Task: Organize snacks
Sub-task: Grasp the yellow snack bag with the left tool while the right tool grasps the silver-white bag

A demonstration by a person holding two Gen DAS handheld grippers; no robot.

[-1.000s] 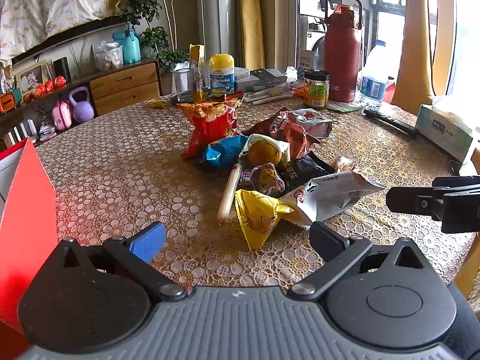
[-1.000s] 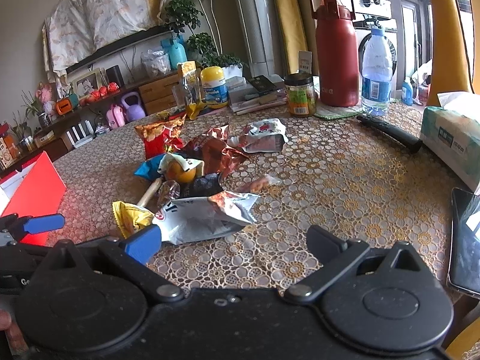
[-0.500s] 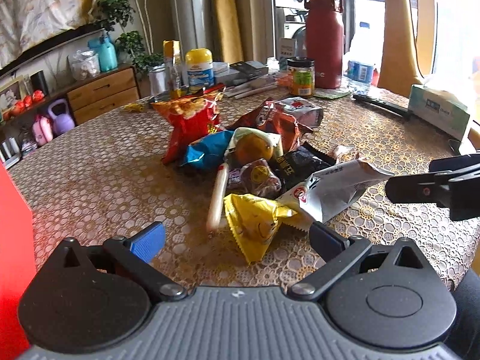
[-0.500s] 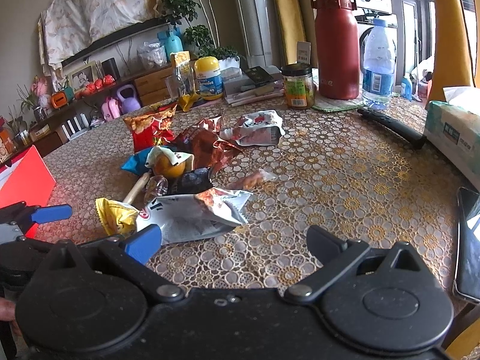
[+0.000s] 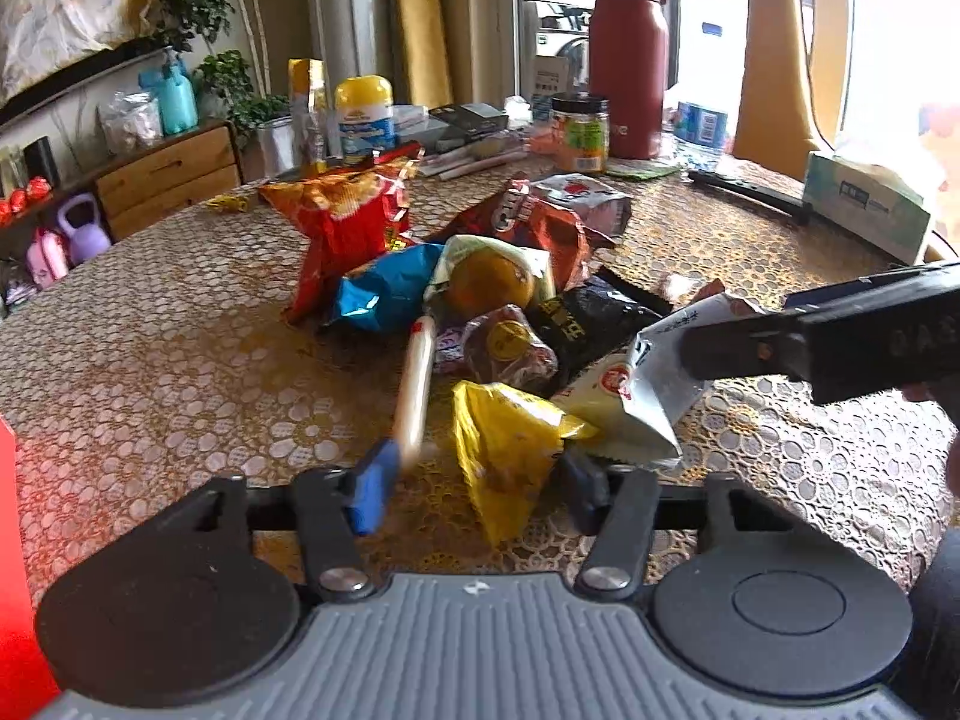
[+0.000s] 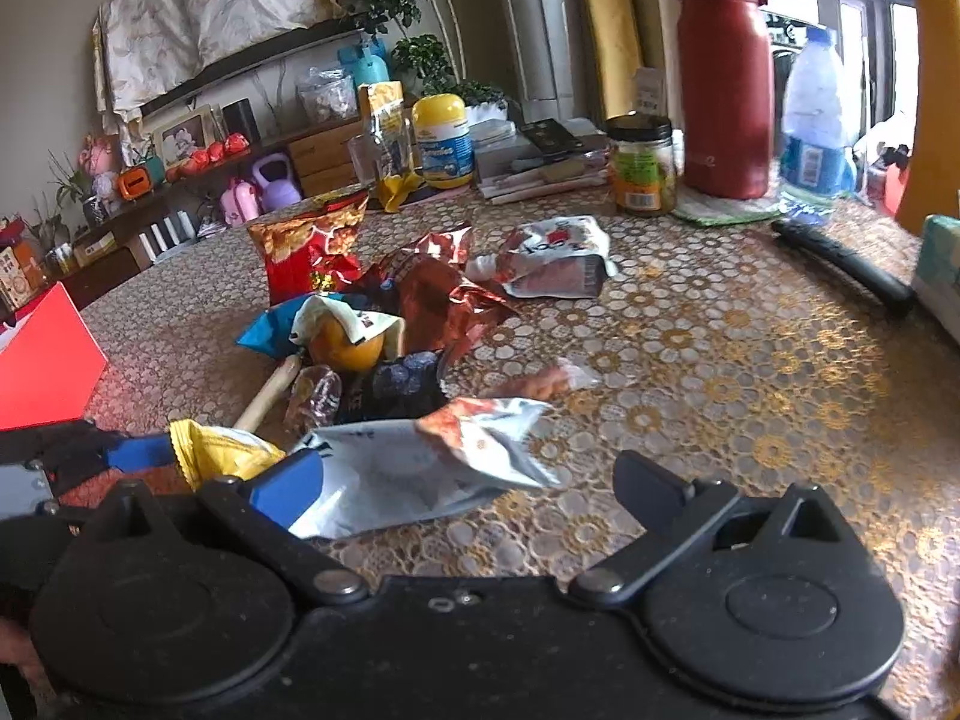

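Lace-patterned gold cloth covers the round table point(image 5: 150, 330), w/ a wooden sideboard point(image 5: 168, 174) and plants at the back wall. Left wrist view: snack pile sits mid-table: red chip bag point(image 5: 342, 228) upright at the back, blue packet point(image 5: 384, 291) just in front of it, orange fruit point(image 5: 489, 279) in a wrapper, black packet point(image 5: 591, 321), pale stick point(image 5: 414, 384) lying lengthwise. Left gripper point(image 5: 474, 489) has its jaws closing, 1 on either side of the yellow packet point(image 5: 510, 444); pads look close to it but not clearly pressing yet. Right gripper point(image 5: 690, 354) reaches in from the right edge, its dark tip over the white-silver bag point(image 5: 636, 396). Red box point(image 5: 15, 570) at the left edge. Right wrist view: right gripper point(image 6: 468, 483) jaws spread wide, blue pad touching the near end of the white-silver bag point(image 6: 414, 462), the black finger well apart from it, so nothing is gripped. Yellow packet point(image 6: 222, 453) lies left of that bag, w/ the left gripper's blue pad against it. Red flask point(image 6: 726, 72), water bottle point(image 6: 813, 120), jar point(image 6: 642, 165) stand at the far edge.
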